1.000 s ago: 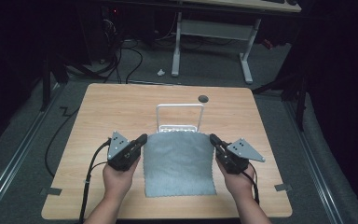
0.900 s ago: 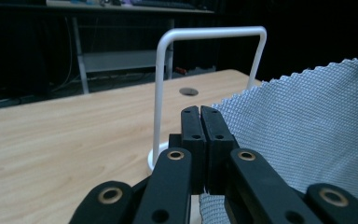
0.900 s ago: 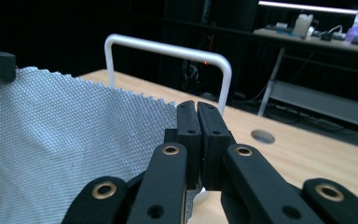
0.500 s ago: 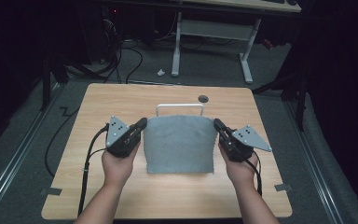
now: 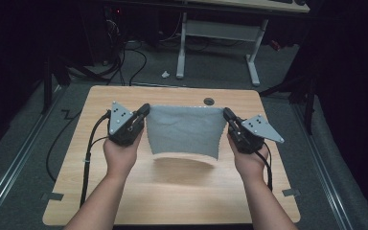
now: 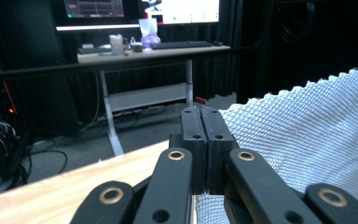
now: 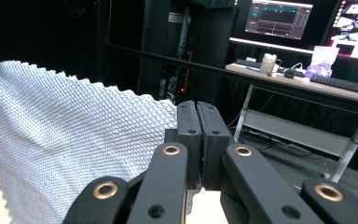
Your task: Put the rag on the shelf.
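Observation:
A grey waffle-weave cloth (image 5: pixel 184 130) hangs stretched between my two grippers above the wooden table (image 5: pixel 172 196). My left gripper (image 5: pixel 144 110) is shut on the cloth's upper left corner, and my right gripper (image 5: pixel 227 114) is shut on its upper right corner. The cloth's lower edge curls free over the tabletop and casts a shadow there. In the left gripper view the jaws (image 6: pixel 200 133) are pressed together with the cloth (image 6: pixel 303 135) spreading to the right. In the right gripper view the jaws (image 7: pixel 196 133) are pressed together with the cloth (image 7: pixel 60 140) spreading to the left.
A round cable hole (image 5: pixel 209 101) sits near the table's far edge. Beyond the table stands a white-legged desk (image 5: pixel 218 33) with monitors and a keyboard (image 6: pixel 182 44). Black cables (image 5: pixel 88 153) trail from the left gripper over the table's left side.
Both grippers have risen and carried the cloth up off the table. It lay flat a second ago and now hangs between them; the white frame behind it is now covered.

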`<state>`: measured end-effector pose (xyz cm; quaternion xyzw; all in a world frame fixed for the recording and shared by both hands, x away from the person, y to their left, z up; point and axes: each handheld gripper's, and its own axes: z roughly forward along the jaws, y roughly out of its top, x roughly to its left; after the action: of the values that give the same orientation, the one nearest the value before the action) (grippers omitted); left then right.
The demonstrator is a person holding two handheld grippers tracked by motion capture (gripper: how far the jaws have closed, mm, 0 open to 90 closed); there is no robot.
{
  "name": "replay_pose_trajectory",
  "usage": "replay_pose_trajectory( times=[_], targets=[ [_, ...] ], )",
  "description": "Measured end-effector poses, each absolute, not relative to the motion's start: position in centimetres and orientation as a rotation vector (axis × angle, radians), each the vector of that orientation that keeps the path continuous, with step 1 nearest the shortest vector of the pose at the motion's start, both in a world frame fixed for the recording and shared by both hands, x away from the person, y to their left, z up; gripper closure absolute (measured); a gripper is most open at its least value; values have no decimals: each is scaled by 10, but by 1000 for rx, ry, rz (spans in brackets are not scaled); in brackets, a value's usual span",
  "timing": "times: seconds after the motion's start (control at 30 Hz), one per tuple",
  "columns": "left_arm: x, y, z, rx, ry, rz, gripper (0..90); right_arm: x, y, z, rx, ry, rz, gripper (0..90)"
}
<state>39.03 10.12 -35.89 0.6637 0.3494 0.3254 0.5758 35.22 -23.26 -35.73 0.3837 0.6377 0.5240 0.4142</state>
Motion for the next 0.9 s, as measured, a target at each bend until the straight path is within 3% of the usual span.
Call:
replay_pose_trajectory(
  times=[0.57, 0.9],
  targets=[
    [443, 87, -332, 1594, 797, 878, 892, 401, -236, -333, 987, 1568, 1326, 899],
    [481, 78, -340, 1610, 852, 895, 892, 448, -237, -329, 997, 1598, 1273, 898]
  ],
)
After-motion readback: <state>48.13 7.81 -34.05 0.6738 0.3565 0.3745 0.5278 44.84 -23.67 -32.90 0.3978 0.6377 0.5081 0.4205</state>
